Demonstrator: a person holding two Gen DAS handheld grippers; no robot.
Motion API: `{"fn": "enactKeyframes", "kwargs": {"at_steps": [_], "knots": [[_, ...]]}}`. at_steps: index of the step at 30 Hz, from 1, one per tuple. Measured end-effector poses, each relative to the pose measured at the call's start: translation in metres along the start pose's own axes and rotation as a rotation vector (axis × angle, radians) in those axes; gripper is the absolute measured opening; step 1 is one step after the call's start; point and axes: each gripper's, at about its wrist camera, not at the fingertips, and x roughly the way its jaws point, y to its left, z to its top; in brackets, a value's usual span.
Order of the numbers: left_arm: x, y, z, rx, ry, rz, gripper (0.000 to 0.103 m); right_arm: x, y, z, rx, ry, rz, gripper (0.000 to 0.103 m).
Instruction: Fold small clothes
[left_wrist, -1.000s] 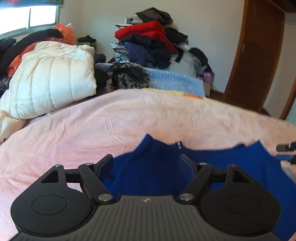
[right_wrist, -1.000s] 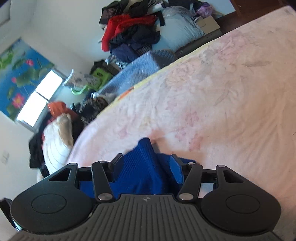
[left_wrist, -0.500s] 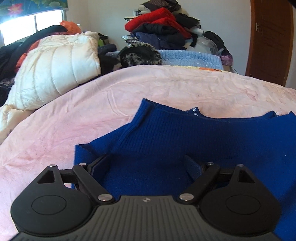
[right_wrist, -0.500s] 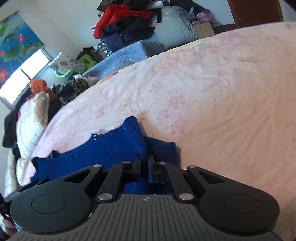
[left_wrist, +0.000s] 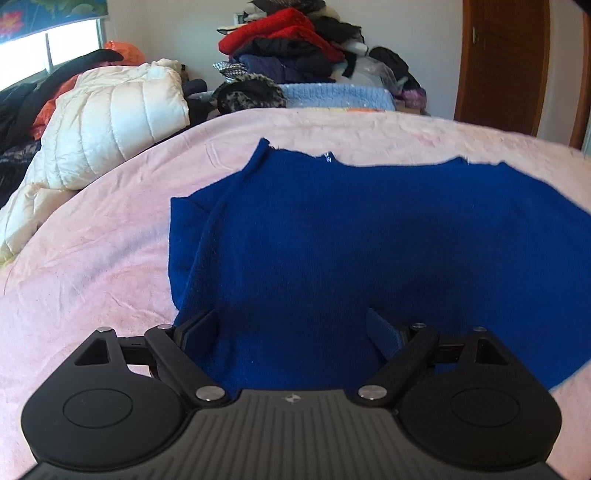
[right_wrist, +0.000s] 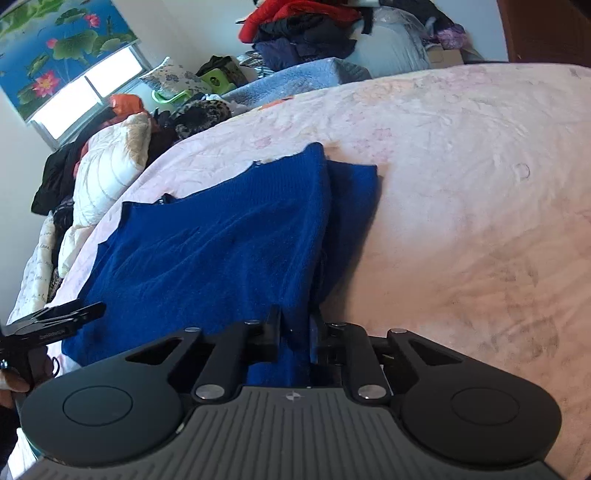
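Two hand-held grippers work your blue sweater (left_wrist: 369, 236) on the pink bed (left_wrist: 92, 266). Your left hand-held gripper (left_wrist: 291, 325) gapes wide above it; your right hand-held gripper (right_wrist: 295, 328) is closing, pinching its 3 o'clock fold. Clothes pile (left_wrist: 288, 44) at 12 o'clock.

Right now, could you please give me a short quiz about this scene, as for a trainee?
1. True or false: the blue sweater lies on the pink bedspread.
2. Which gripper has sweater fabric pinched between its fingers? A) left gripper B) right gripper C) neither
3. Fill in: beyond the bedspread, on the window side, lies a puffy ______ jacket.

Key
1. True. The sweater is spread on it.
2. B. The right gripper's jaws are closing on a fold of sweater; the left gripper's jaws stand wide apart over the fabric.
3. White.
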Motion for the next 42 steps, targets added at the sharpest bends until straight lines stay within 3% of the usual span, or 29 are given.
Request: {"fn": "enactKeyframes", "kwargs": {"at_steps": [3, 5, 6, 8, 10, 11, 13, 16, 20, 22, 24, 25, 26, 27, 28, 34, 37, 38, 40, 42], "knots": [[0.001, 0.005, -0.004, 0.021, 0.015, -0.019, 0.089, -0.014, -0.005, 0.001, -0.033, 0.011, -0.036, 0.005], [0.003, 0.004, -0.005, 0.029, 0.002, -0.013, 0.090, -0.006, -0.019, -0.005, -0.021, 0.057, -0.083, 0.004], [0.001, 0.003, -0.005, 0.014, -0.005, -0.008, 0.090, -0.004, -0.024, -0.009, -0.004, 0.060, -0.065, 0.006], [-0.011, 0.006, -0.006, -0.055, -0.037, 0.012, 0.089, -0.012, -0.031, -0.014, 0.078, 0.021, -0.027, 0.019], [-0.030, 0.016, -0.011, -0.156, -0.053, 0.009, 0.089, -0.028, -0.032, -0.019, 0.119, -0.027, 0.001, 0.037], [-0.042, 0.026, -0.017, -0.244, -0.047, -0.011, 0.089, -0.036, -0.032, -0.024, 0.123, -0.042, 0.001, 0.053], [-0.061, 0.048, -0.036, -0.456, -0.032, -0.063, 0.089, -0.049, -0.036, -0.038, 0.164, -0.030, 0.005, 0.055], [-0.072, 0.072, -0.074, -0.725, 0.047, -0.134, 0.088, -0.059, -0.051, -0.067, 0.326, 0.012, 0.088, 0.055], [-0.073, 0.077, -0.083, -0.856, 0.021, -0.184, 0.088, -0.053, -0.055, -0.095, 0.531, -0.016, 0.209, 0.060], [-0.061, 0.080, -0.077, -0.917, 0.024, -0.253, 0.088, -0.040, -0.050, -0.093, 0.588, -0.028, 0.227, 0.059], [-0.049, 0.083, -0.071, -0.974, 0.007, -0.253, 0.087, -0.027, -0.046, -0.086, 0.650, -0.057, 0.226, 0.054], [-0.045, 0.086, -0.067, -0.995, 0.014, -0.241, 0.076, -0.022, -0.047, -0.084, 0.698, -0.068, 0.221, 0.042], [-0.041, 0.088, -0.064, -1.011, 0.041, -0.221, 0.058, -0.017, -0.048, -0.083, 0.743, -0.065, 0.217, 0.018], [-0.034, 0.090, -0.061, -1.010, 0.089, -0.221, 0.011, -0.014, -0.048, -0.082, 0.750, -0.054, 0.205, 0.010], [-0.025, 0.091, -0.061, -1.004, 0.162, -0.217, 0.004, -0.012, -0.044, -0.080, 0.722, -0.057, 0.180, 0.010], [-0.034, 0.089, -0.046, -0.770, 0.187, -0.151, 0.004, -0.041, -0.019, -0.064, 0.434, -0.098, 0.063, 0.007], [-0.033, 0.083, -0.046, -0.708, 0.176, -0.130, 0.004, -0.028, -0.032, -0.067, 0.401, -0.023, 0.002, 0.004], [-0.034, 0.079, -0.045, -0.683, 0.168, -0.115, 0.004, -0.028, -0.032, -0.069, 0.396, -0.025, 0.019, 0.005], [-0.035, 0.072, -0.045, -0.648, 0.148, -0.093, 0.007, -0.029, -0.028, -0.069, 0.392, -0.021, 0.037, 0.017], [-0.038, 0.071, -0.048, -0.641, 0.130, -0.086, 0.007, -0.035, -0.024, -0.070, 0.390, -0.028, 0.034, 0.043]]}}
